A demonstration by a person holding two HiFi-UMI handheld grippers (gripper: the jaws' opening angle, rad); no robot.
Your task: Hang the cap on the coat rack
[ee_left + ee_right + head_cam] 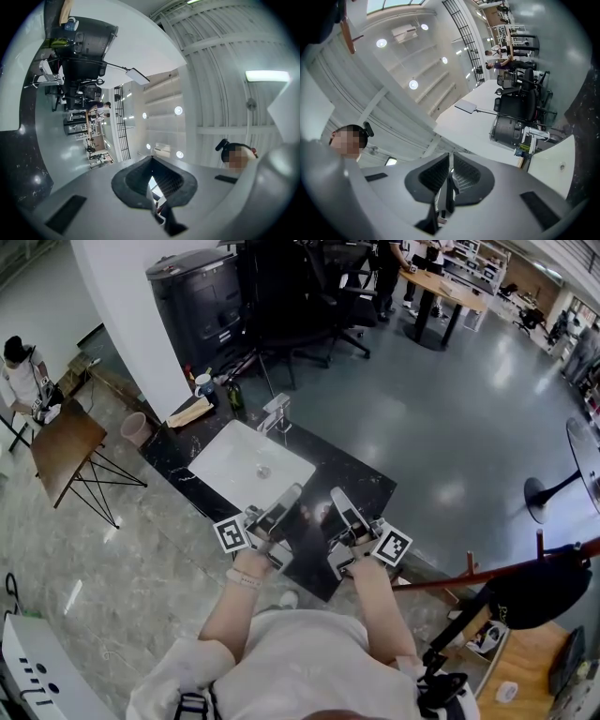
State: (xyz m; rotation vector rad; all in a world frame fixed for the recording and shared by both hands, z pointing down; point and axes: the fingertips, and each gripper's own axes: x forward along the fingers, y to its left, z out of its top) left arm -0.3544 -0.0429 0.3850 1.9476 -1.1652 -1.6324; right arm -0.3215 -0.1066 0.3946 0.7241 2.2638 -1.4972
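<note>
grippers: left gripper and right gripper are held side by side over the black counter, both jaws closed on nothing, seemingly parked | cap: seen draped on the coat rack at the person's right, well apart from both | task: judged done

Person's standing at a black marble counter with a white sink, left gripper and right gripper side by side over the dark top, tips toward the basin. Off to their right, a black cap hangs on the reddish wooden coat rack.
</note>
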